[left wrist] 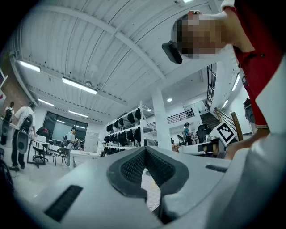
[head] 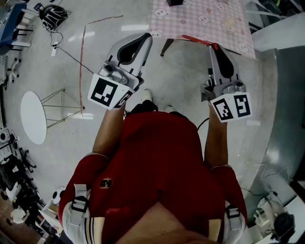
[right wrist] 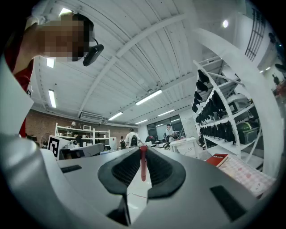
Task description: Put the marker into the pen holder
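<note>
A thin red marker (right wrist: 143, 164) stands upright between the pads of my right gripper (right wrist: 142, 150), which is shut on it. From above, the marker (head: 196, 40) sticks out to the left of the right gripper's (head: 214, 46) tips, just in front of the near edge of the pink checkered table (head: 200, 19). My left gripper (head: 147, 36) is held up beside it over the floor; its jaws (left wrist: 145, 150) meet at the tips with nothing between them. A dark object (head: 176, 2) at the table's far edge is cut off; I cannot tell if it is the pen holder.
A round white side table (head: 33, 116) stands on the floor at left, with cables (head: 53, 18) and a red floor line (head: 83, 57) nearby. A red book (right wrist: 217, 159) lies on the checkered cloth (right wrist: 248, 172). Shelving and several people stand in the background.
</note>
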`<state>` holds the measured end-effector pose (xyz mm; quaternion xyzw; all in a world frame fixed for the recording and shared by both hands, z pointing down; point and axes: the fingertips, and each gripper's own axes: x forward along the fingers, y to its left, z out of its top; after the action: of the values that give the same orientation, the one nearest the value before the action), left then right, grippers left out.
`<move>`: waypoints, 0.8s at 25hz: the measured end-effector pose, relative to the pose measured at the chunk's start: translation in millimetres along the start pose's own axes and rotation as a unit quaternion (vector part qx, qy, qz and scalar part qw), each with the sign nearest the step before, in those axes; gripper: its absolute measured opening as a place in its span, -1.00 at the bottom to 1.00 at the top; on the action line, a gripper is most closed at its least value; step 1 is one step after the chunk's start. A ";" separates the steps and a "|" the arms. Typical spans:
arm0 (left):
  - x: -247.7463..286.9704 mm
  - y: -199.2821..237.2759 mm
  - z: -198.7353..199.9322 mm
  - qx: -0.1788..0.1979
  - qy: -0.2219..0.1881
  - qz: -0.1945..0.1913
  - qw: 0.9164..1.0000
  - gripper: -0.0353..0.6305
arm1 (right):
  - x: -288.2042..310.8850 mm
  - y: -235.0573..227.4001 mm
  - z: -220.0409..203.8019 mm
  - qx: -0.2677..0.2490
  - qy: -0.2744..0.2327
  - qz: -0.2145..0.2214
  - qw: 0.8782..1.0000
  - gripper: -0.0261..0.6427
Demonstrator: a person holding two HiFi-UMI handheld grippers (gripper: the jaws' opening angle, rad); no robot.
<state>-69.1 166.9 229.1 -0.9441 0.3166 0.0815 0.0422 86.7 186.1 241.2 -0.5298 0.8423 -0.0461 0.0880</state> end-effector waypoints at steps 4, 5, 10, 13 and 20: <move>0.0 20.6 -2.9 -0.004 -0.001 -0.003 1.000 -0.88 | 18.2 4.6 -3.3 0.006 0.002 0.002 1.000 -0.79; 0.3 25.2 -3.8 -0.006 -0.002 -0.004 1.000 -0.88 | 22.3 5.1 -3.4 0.008 0.002 0.001 1.000 -0.79; 0.0 47.6 -8.0 -0.014 -0.006 -0.014 1.000 -0.88 | 39.0 7.6 -4.2 0.002 0.004 -0.014 1.000 -0.79; -1.3 60.5 -10.8 -0.018 -0.008 -0.022 1.000 -0.88 | 48.6 10.0 -6.4 -0.002 0.006 -0.025 1.000 -0.79; -9.6 92.6 -7.8 -0.015 -0.012 -0.041 0.999 -0.88 | 74.0 23.5 -7.0 -0.004 0.001 -0.045 0.999 -0.79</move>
<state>-131.7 97.9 235.9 -0.9559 0.2756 0.0953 0.0351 33.2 129.5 236.6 -0.5676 0.8177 -0.0476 0.0828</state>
